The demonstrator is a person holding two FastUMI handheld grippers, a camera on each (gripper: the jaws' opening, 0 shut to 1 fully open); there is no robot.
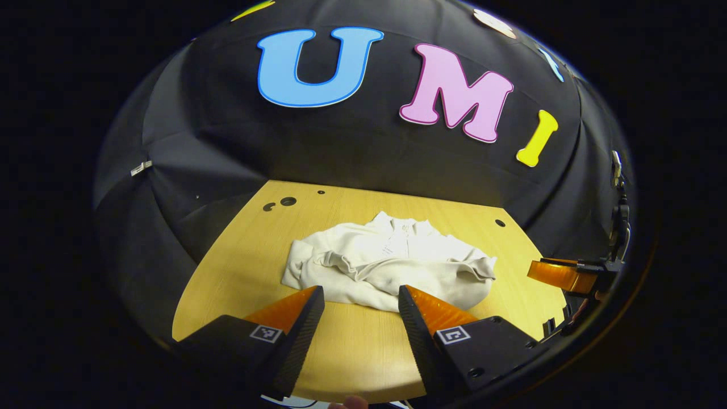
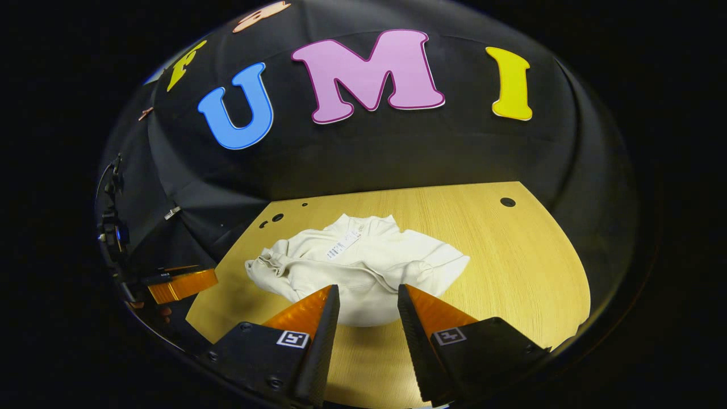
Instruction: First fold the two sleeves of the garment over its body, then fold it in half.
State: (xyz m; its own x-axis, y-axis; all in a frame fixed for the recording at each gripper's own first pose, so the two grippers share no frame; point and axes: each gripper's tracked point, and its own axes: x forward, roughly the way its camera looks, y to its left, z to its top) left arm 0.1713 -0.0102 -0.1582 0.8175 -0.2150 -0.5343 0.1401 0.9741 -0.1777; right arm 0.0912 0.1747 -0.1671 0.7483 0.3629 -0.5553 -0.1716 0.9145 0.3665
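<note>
While you are holding the left gripper (image 1: pixel 361 300) above the near edge of the table (image 1: pixel 352 346), its fingers are standing spread with nothing between them, and the hem of the garment (image 1: pixel 392 258) is showing through the gap just beyond the tips. You are carrying the right gripper (image 2: pixel 368 300) the same way: fingers apart, gripping nothing, aimed over the near edge at the same hem. Neither tool is touching the cloth, which suggests you are lining up rather than pulling.

In the left gripper view, the right gripper (image 1: pixel 559 274) is hanging off the table's right edge, well apart from the fabric; in the right gripper view, the left gripper (image 2: pixel 183 285) is sitting off the left edge. Flanking the garment like this is giving each hand its own side to work.

The cream garment (image 2: pixel 358 261) is lying near the middle of the table, collar toward the far edge and hem toward you. Both sleeves are looking drawn across the body, bunched in ridges rather than lying flat, so I judge the sleeve folds to be done and the fold in half to be the step in hand. With both tools open at the hem, you are likely placing yourself to take the near corners and carry them toward the collar. The bunched sleeves may slip out as the hem lifts.
</note>
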